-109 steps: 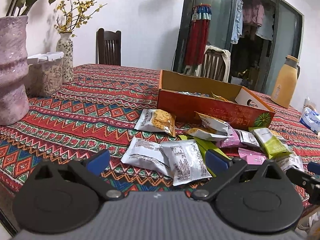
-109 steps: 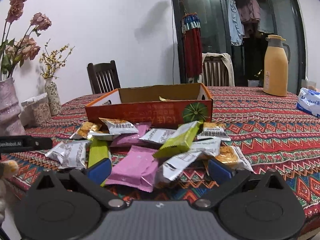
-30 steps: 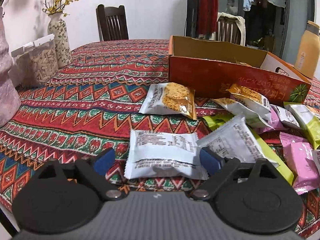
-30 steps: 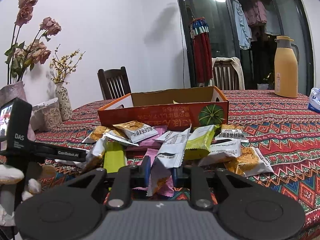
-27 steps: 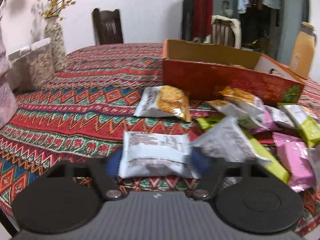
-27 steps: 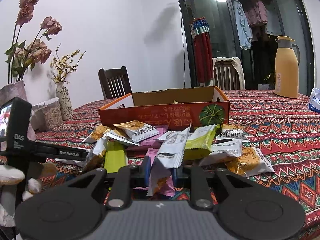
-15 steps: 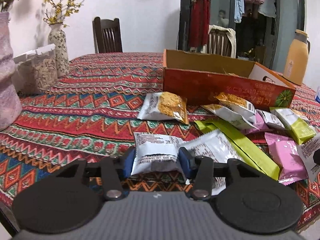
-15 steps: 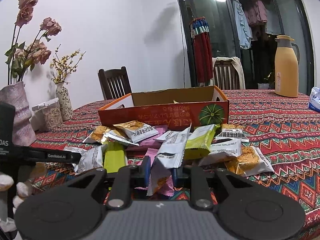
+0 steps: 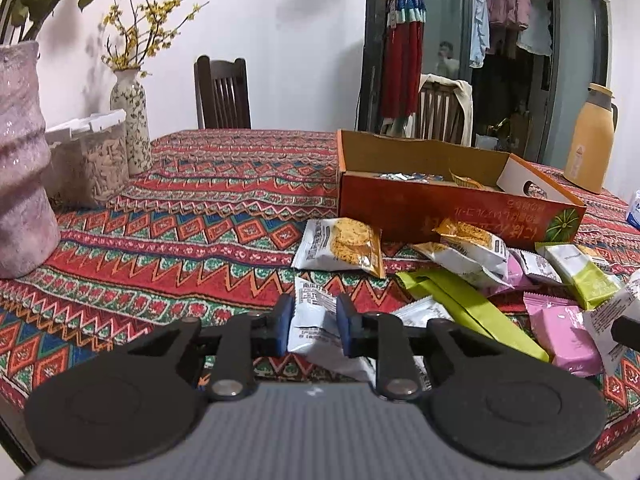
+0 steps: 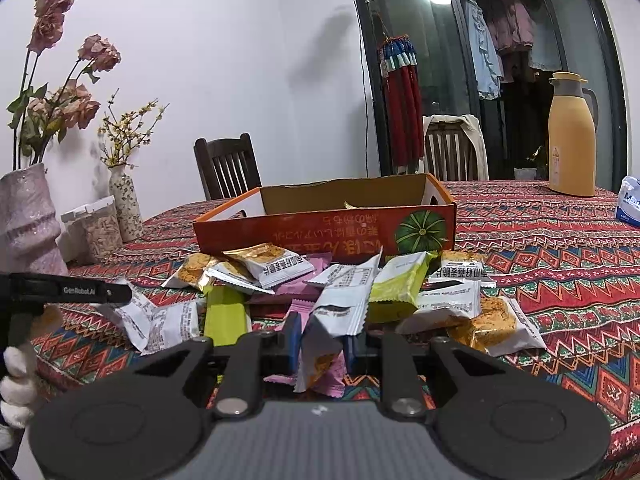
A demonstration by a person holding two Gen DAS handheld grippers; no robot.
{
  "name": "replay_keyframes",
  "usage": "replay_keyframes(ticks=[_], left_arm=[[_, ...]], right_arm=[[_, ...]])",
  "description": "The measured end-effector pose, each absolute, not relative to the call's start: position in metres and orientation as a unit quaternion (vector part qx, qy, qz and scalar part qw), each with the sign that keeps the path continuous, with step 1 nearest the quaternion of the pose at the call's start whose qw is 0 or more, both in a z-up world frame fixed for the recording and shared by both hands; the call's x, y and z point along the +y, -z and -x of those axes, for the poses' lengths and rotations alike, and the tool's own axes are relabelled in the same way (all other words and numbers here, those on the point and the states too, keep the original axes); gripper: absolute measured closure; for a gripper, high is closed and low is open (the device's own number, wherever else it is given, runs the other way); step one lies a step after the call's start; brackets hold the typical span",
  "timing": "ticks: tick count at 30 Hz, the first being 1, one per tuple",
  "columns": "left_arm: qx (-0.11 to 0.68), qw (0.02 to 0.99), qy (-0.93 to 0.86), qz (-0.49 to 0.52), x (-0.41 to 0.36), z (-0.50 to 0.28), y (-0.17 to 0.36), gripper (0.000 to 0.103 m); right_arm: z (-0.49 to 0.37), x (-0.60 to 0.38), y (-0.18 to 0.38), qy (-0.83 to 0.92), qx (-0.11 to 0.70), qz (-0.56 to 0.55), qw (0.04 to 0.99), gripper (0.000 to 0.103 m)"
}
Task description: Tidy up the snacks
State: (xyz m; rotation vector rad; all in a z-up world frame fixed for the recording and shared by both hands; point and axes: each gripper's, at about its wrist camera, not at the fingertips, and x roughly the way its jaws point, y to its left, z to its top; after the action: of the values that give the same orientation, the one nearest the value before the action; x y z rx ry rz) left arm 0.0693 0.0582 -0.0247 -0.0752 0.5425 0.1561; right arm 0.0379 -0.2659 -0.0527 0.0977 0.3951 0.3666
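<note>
Here, left tool (image 9: 311, 322) just closing onto white packet (image 9: 310, 316) — lower end hidden, right tool (image 10: 320, 344) clamping silver packet (image 10: 340, 304).

Loose snack packets heaped just in front of the orange cardboard box (image 10: 324, 236) — white-and-gold cracker packets (image 9: 340, 248), a lime-green packet (image 10: 396, 284) propped on the pile, a pink packet (image 9: 568, 332) lying flat, a long green bar (image 9: 464, 300) angled away from the box. One white packet (image 9: 310, 316) nearest the camera, crumpled and pinched upright; another white packet (image 10: 340, 308) pinched on edge — tilted toward the box. A few wrapped snacks already inside the box.
</note>
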Motion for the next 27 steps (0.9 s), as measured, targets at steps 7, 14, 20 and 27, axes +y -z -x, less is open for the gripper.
replay_keyframes(ticks=[7, 14, 20, 27], left_arm=[[0.261, 0.960, -0.076, 0.061, 0.064, -0.062, 0.029, 0.092], [0.250, 0.964, -0.063, 0.064, 0.062, -0.055, 0.018, 0.087], [0.277, 0.957, -0.066, 0.054, 0.054, -0.066, 0.033, 0.040], [0.312, 0.945, -0.091, 0.025, 0.043, -0.082, 0.055, 0.014]], right_arm=[[-0.038, -0.267, 0.054, -0.182, 0.193, -0.051, 0.963, 0.082], [-0.038, -0.267, 0.055, -0.181, 0.192, -0.052, 0.963, 0.082], [-0.040, -0.267, 0.056, -0.180, 0.195, -0.053, 0.963, 0.082], [-0.039, -0.269, 0.057, -0.179, 0.193, -0.056, 0.963, 0.082]])
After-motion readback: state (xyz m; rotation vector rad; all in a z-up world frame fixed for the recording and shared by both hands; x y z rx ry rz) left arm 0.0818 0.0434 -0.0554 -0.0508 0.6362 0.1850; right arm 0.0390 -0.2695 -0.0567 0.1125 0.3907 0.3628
